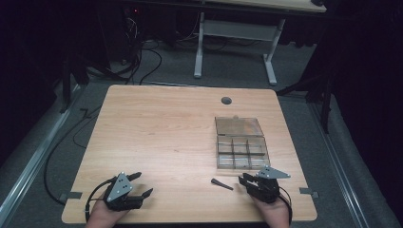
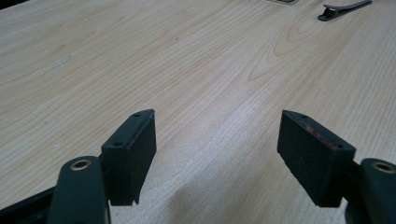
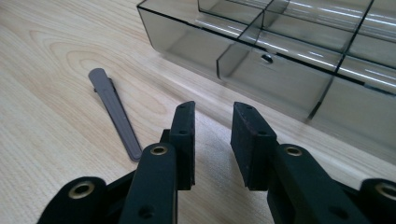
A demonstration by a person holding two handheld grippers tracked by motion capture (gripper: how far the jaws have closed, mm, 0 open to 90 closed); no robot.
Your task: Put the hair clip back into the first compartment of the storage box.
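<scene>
Right gripper view: a slim dark grey hair clip (image 3: 114, 112) lies flat on the pale wooden counter (image 3: 46, 130), just left of the right gripper (image 3: 213, 140), whose jaws stand narrowly apart, holding nothing. A smoky clear plastic compartment box (image 3: 261, 70) sits beyond. The left gripper (image 2: 217, 154), well apart, gapes wide and empty.

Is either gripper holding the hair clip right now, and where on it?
No. Both the left gripper and right gripper are open and empty; the hair clip lies on the table.
</scene>
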